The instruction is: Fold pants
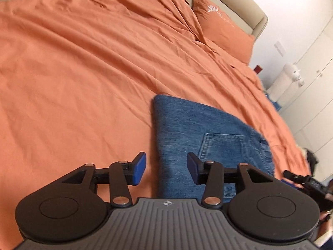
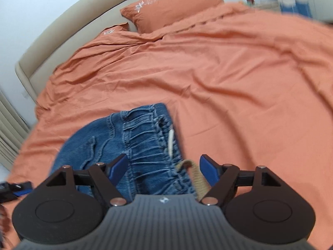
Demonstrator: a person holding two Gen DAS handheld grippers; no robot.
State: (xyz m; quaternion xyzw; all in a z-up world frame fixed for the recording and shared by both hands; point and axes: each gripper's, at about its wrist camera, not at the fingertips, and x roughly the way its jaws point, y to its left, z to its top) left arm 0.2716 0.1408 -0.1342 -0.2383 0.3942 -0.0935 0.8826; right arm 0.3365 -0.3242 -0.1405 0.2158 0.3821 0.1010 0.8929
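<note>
Blue denim pants [image 1: 193, 131] lie folded on the orange bedspread [image 1: 83, 73], back pocket up. My left gripper [image 1: 166, 169] is open and empty, above the folded left edge of the pants. In the right wrist view the pants [image 2: 133, 141] show their elastic waistband with a white drawstring and a tan cord. My right gripper [image 2: 163, 169] is open and empty, its fingers straddling the waistband just above it. The right gripper also shows at the right edge of the left wrist view [image 1: 301, 181].
An orange pillow [image 1: 222, 27] and a beige headboard [image 2: 68, 23] are at the bed's head. White cupboards [image 1: 312, 79] and a white appliance stand beyond the bed's right side. A radiator [image 2: 8, 125] is at the left.
</note>
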